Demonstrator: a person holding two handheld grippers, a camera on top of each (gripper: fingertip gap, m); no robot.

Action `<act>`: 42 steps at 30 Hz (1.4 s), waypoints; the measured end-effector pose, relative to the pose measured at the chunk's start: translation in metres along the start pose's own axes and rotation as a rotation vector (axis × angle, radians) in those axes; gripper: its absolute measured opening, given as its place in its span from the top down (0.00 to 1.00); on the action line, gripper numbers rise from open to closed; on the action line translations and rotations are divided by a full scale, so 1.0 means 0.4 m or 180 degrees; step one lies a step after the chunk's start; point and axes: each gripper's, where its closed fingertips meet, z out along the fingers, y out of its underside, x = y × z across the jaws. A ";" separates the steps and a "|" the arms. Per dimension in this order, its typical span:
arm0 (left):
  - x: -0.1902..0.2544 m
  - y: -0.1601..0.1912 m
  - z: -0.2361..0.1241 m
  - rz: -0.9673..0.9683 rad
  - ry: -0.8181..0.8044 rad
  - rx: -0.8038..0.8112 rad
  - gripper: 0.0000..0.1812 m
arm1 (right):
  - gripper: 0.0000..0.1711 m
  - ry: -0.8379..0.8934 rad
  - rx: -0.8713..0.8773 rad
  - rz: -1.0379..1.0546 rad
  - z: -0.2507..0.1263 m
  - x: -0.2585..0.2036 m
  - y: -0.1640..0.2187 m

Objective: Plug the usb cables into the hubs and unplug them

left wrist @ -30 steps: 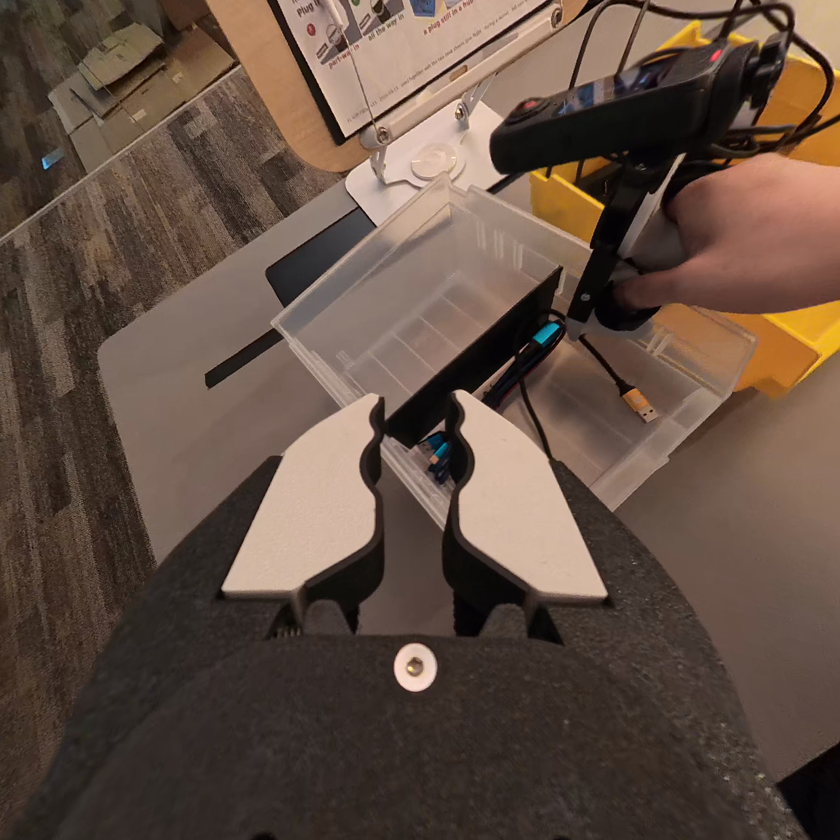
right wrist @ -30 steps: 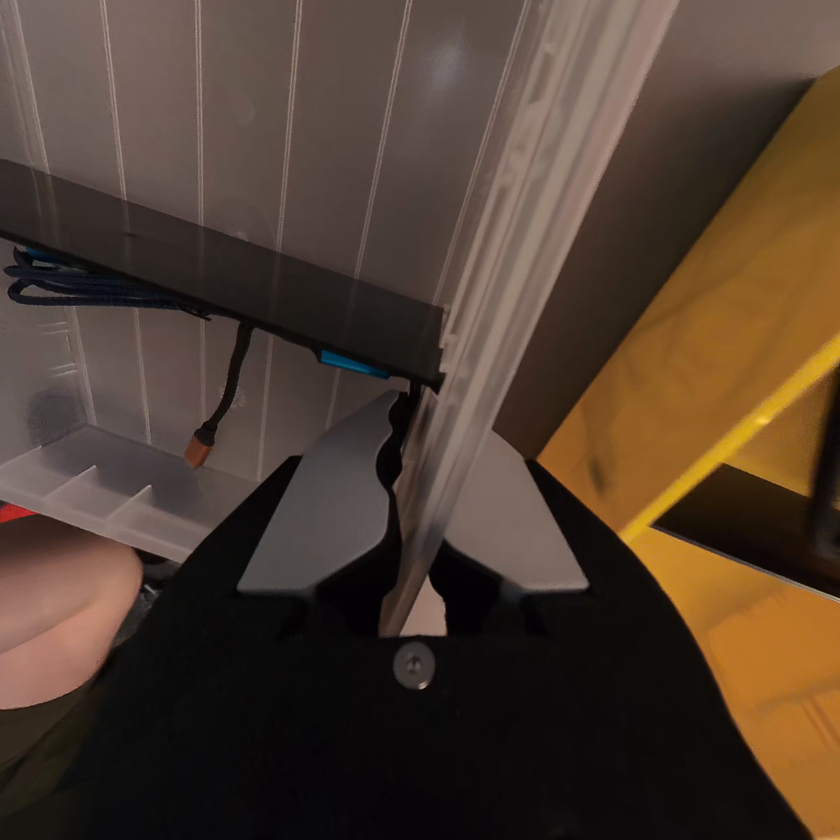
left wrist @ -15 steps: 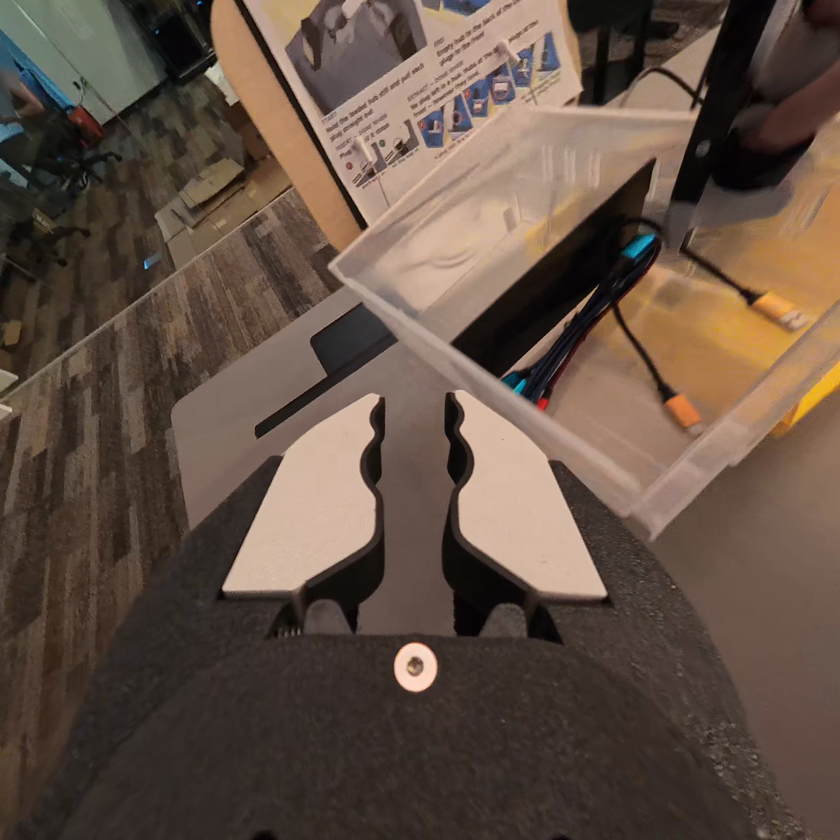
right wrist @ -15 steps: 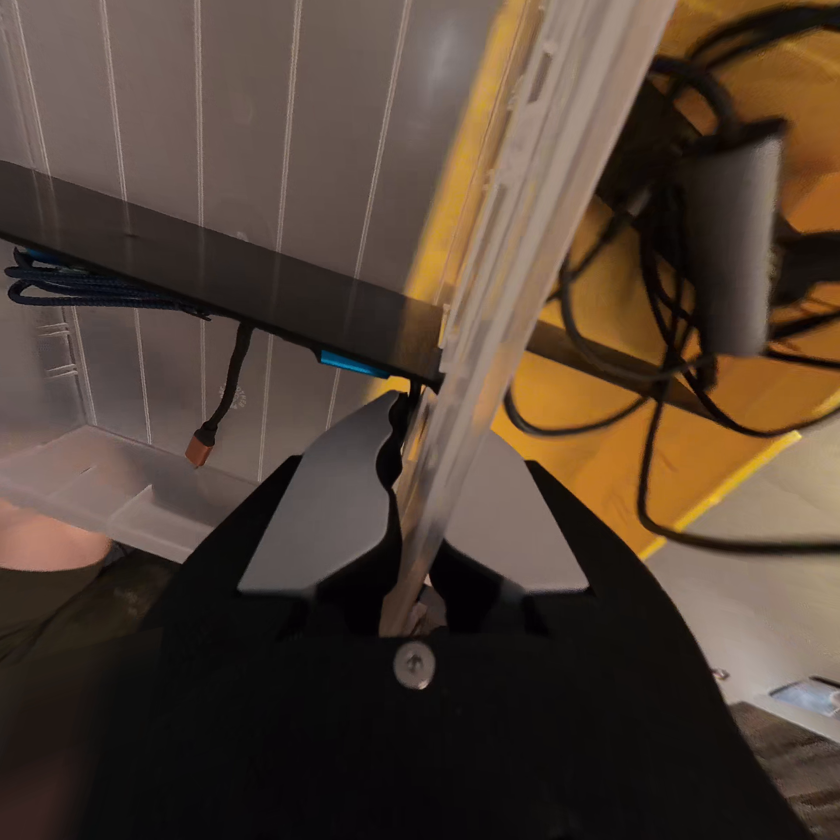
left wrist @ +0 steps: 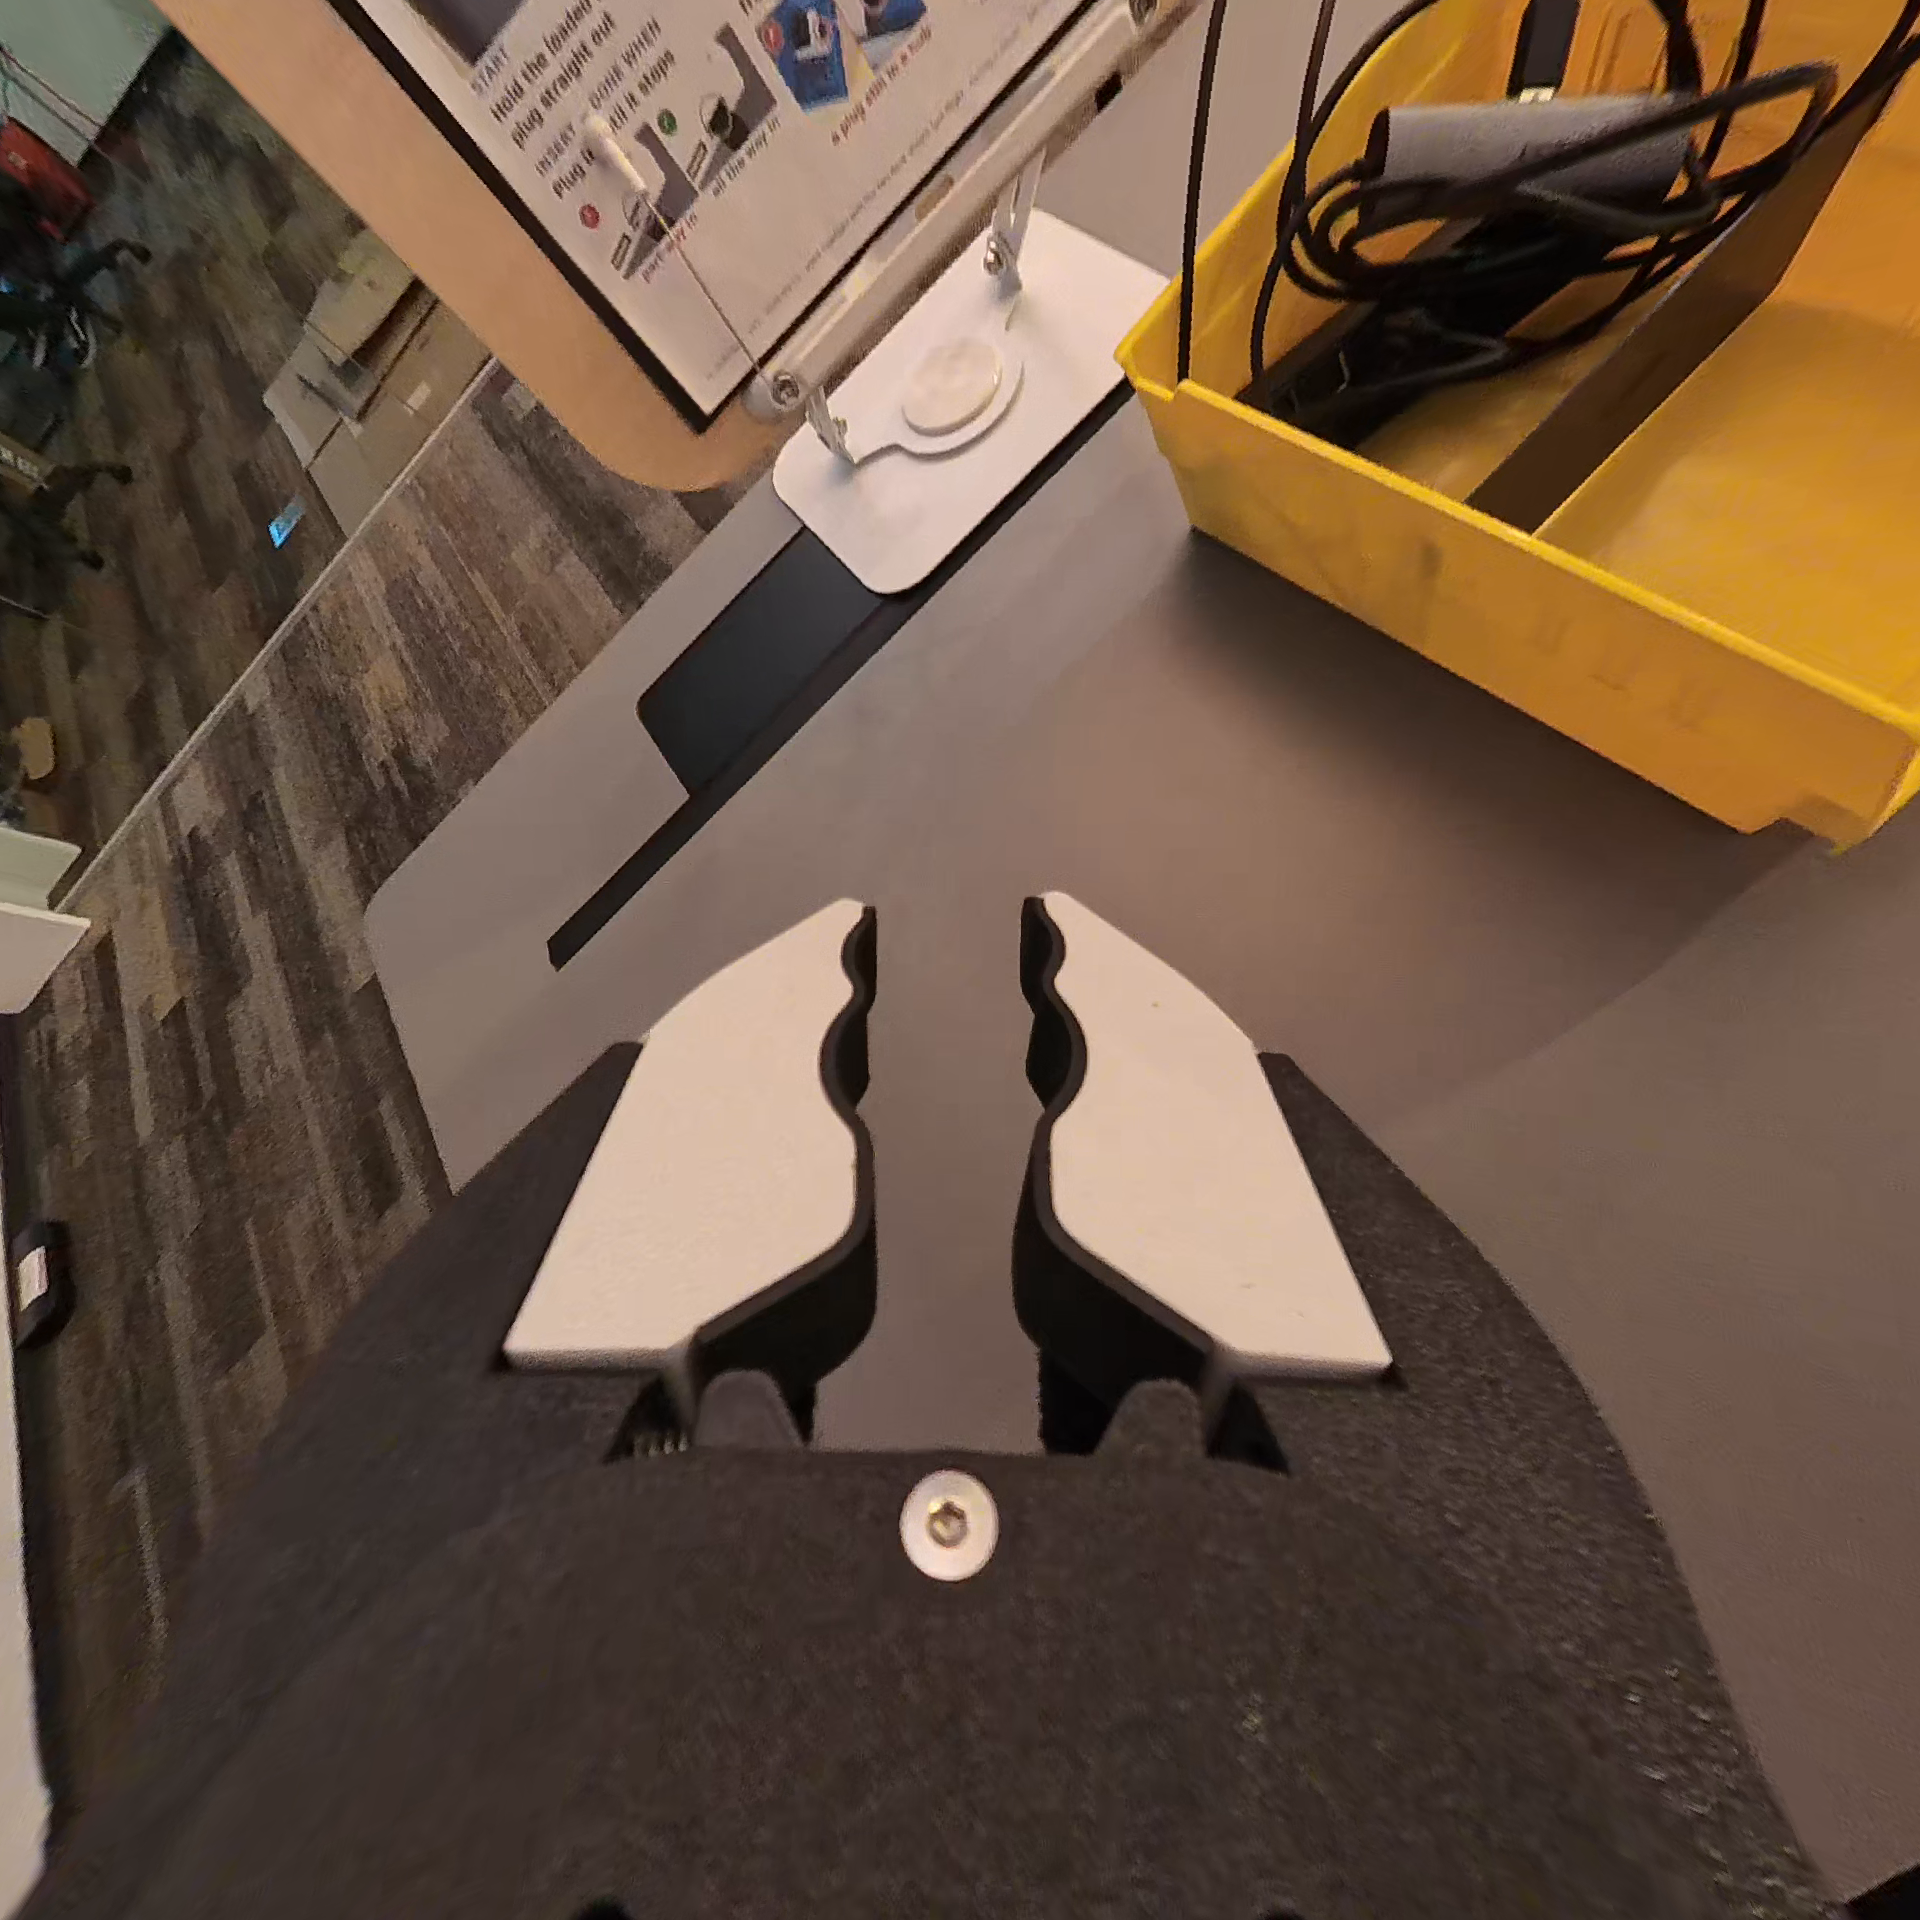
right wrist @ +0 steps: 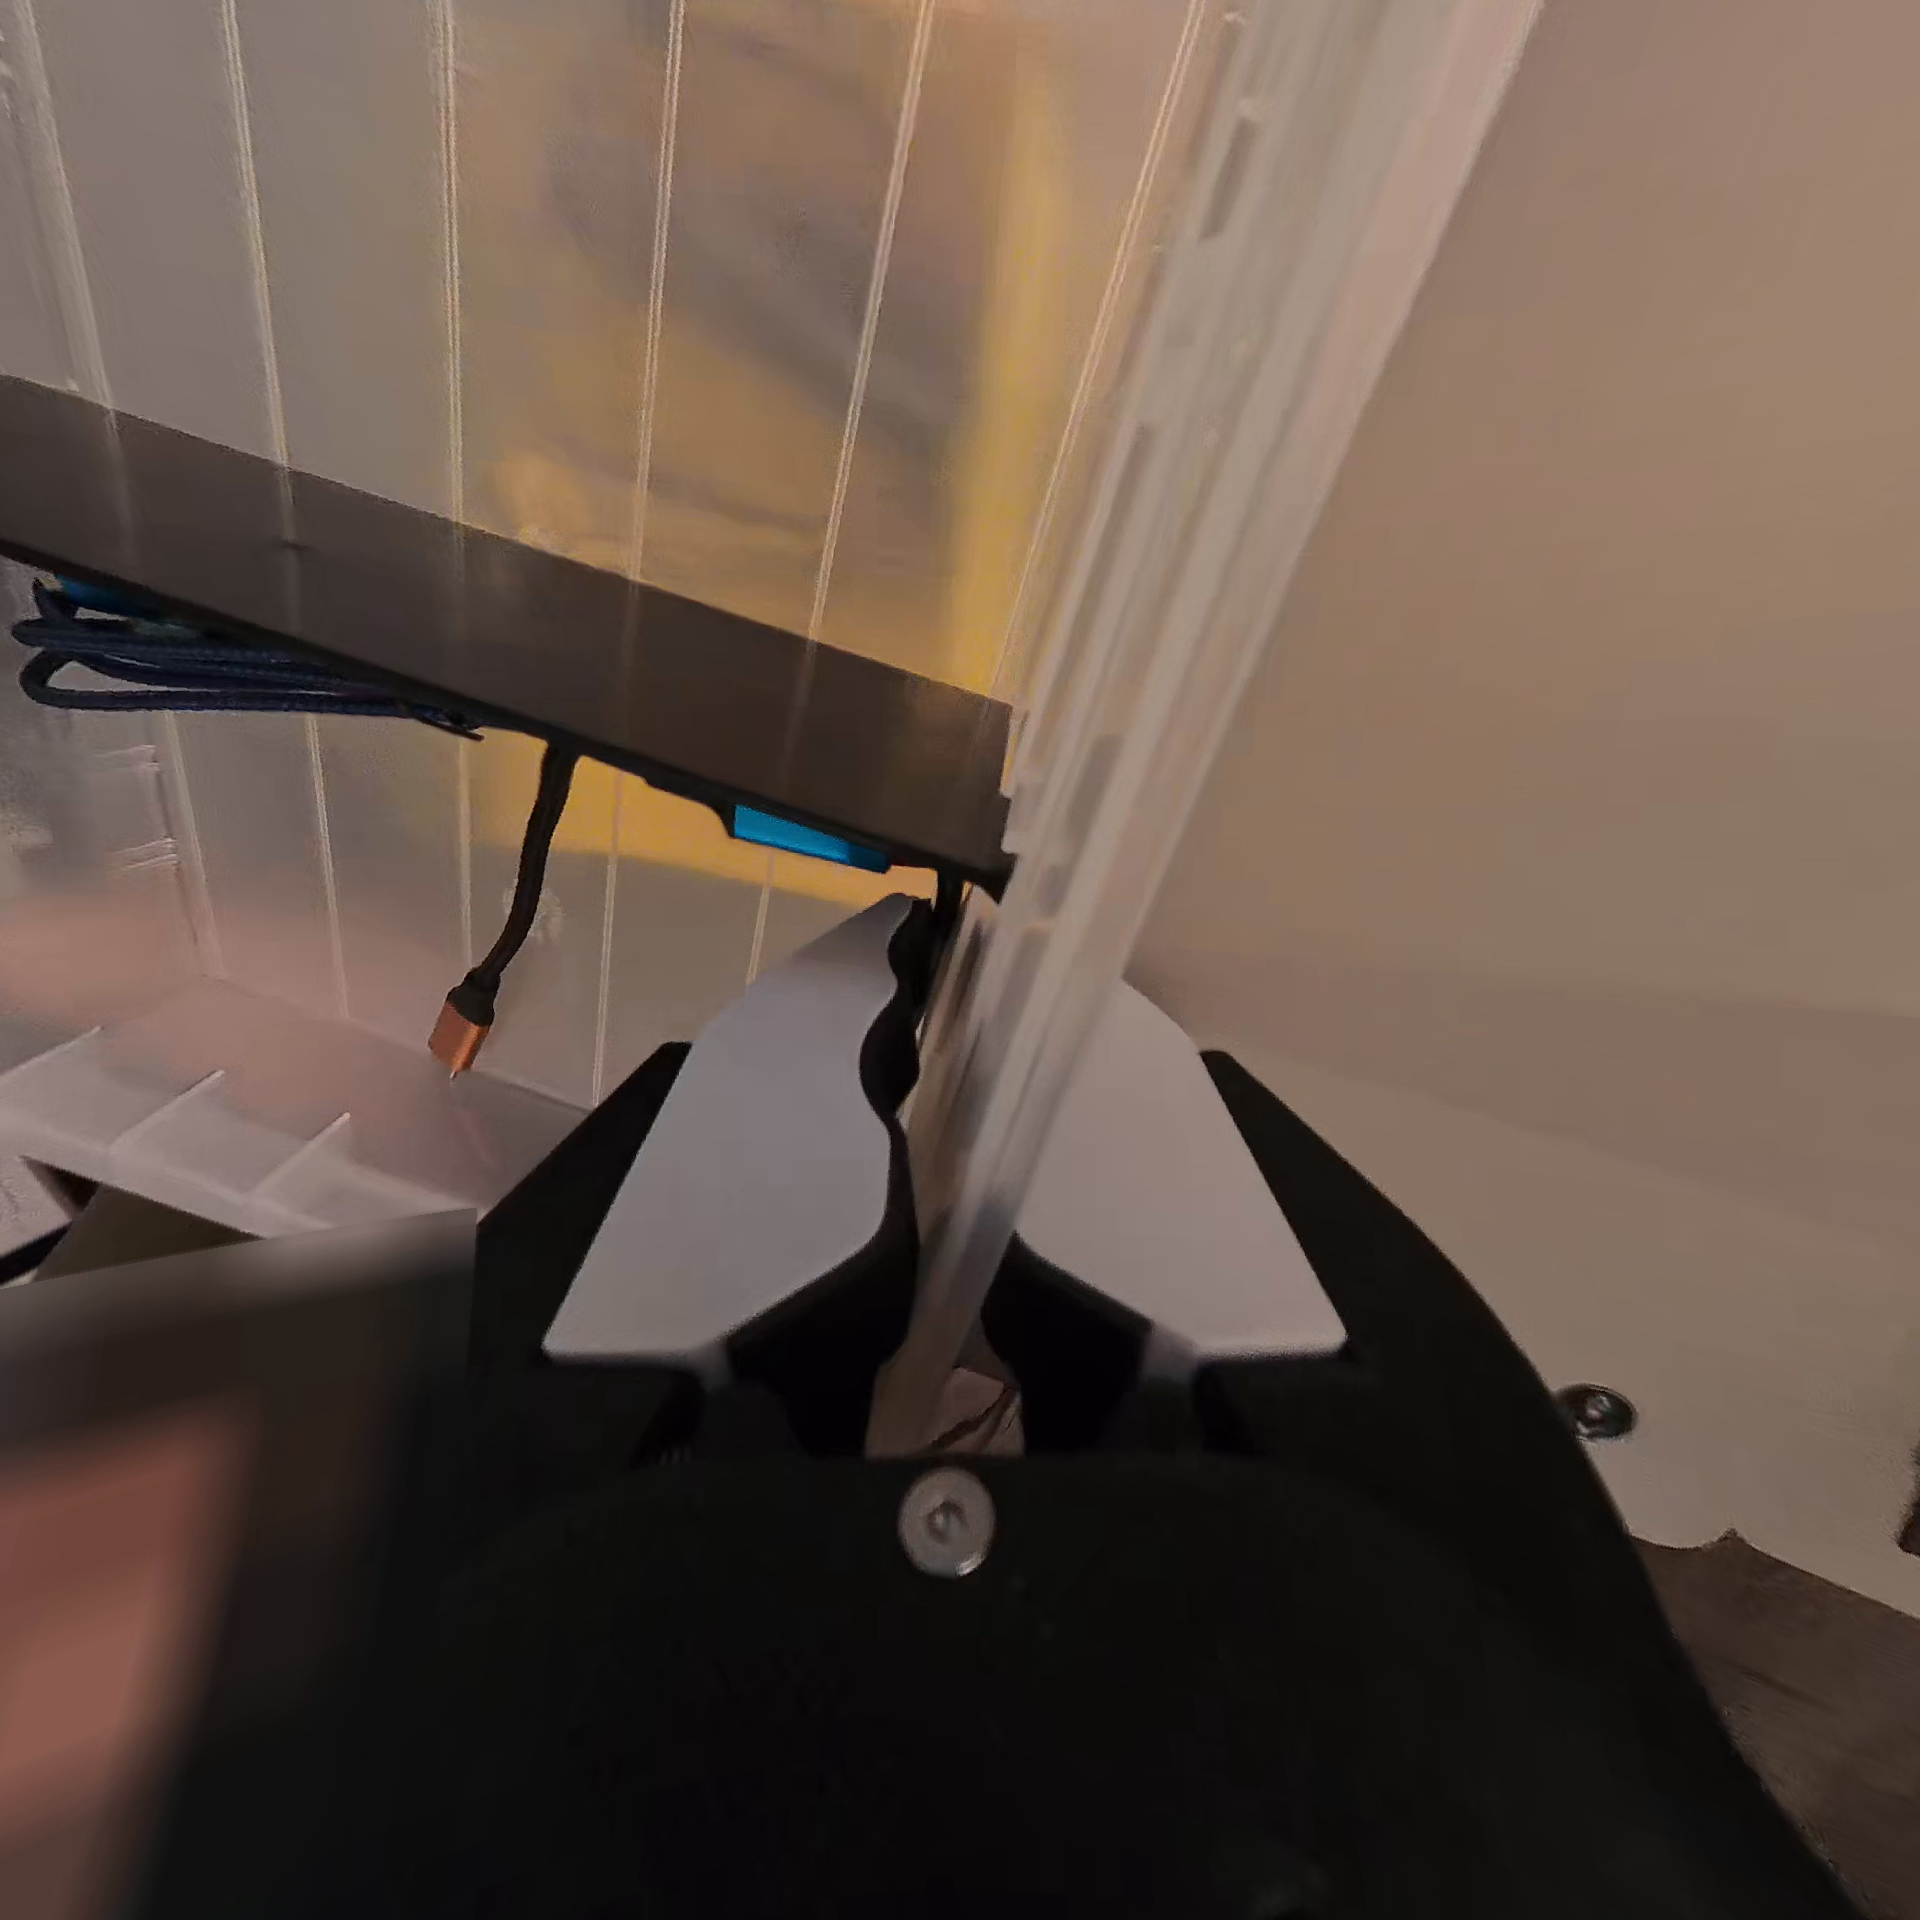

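My right gripper is shut on the side wall of a clear plastic bin and holds it lifted and tilted. Inside the bin a black divider runs across, with a bundle of dark blue cables, a black cable ending in an orange plug and a blue plug beside it. My left gripper is open and empty, low over the grey table. A yellow bin at the right holds a grey hub tangled in black cables.
An instruction board on a white stand stands at the back of the table. A black slot lies in the table near its left edge. The floor drops away on the left. One gripper's finger ends stand about 45 cm off the other's.
The clear bin has been lifted up and out of the left wrist view. The right gripper stays clamped on its wall while the background behind it has swung round.
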 end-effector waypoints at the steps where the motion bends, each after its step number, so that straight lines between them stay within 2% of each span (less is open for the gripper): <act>1: 0.003 0.001 0.007 0.0021 -0.0006 -0.0037 0.85 | 0.96 0.0015 0.0045 0.0057 -0.004 0.050 0.009; 4: 0.017 -0.006 0.024 0.0054 0.0025 -0.0069 0.85 | 0.96 0.0126 0.0139 0.0185 0.013 0.206 0.043; 8: 0.040 -0.016 0.051 0.0057 0.0142 -0.0102 0.85 | 0.96 0.0275 0.0086 0.0347 0.098 0.388 0.115; 15: 0.097 -0.029 0.090 0.0262 0.0334 -0.0189 0.85 | 0.96 0.0412 -0.0281 0.0462 0.276 0.579 0.222; 19: 0.145 -0.049 0.116 0.0258 0.0573 -0.0138 0.85 | 0.96 0.0374 -0.0340 0.0434 0.331 0.603 0.225; 24: 0.280 -0.102 0.169 0.0366 0.1401 0.0142 0.85 | 0.94 0.0520 -0.0267 0.0178 0.346 0.628 0.206; 27: 0.353 -0.135 0.213 -0.0043 0.1882 0.0187 0.81 | 0.89 0.0505 0.0005 0.0132 0.331 0.622 0.184; 30: 0.376 -0.149 0.280 -0.0412 0.1915 0.0199 0.77 | 0.88 0.0588 0.0410 0.0165 0.282 0.628 0.155; 33: 0.397 -0.117 0.339 -0.0569 0.1850 -0.0091 0.58 | 0.86 0.0707 0.0569 -0.0007 0.254 0.635 0.148; 34: 0.409 -0.105 0.354 -0.0620 0.1891 -0.0213 0.55 | 0.86 0.0635 0.0499 -0.0035 0.263 0.630 0.157; 36: 0.431 -0.100 0.382 -0.0708 0.2057 -0.0368 0.56 | 0.92 0.0555 0.0215 -0.0049 0.289 0.624 0.191; 38: 0.432 -0.094 0.421 -0.0880 0.2114 -0.0633 0.56 | 0.95 0.0706 0.0070 0.0044 0.296 0.629 0.204; 40: 0.437 -0.081 0.442 -0.0942 0.2226 -0.0946 0.55 | 0.94 0.0989 -0.0103 -0.0118 0.295 0.631 0.210; 42: 0.442 -0.083 0.446 -0.1050 0.2372 -0.1141 0.61 | 0.94 0.0911 -0.0414 -0.0065 0.296 0.611 0.230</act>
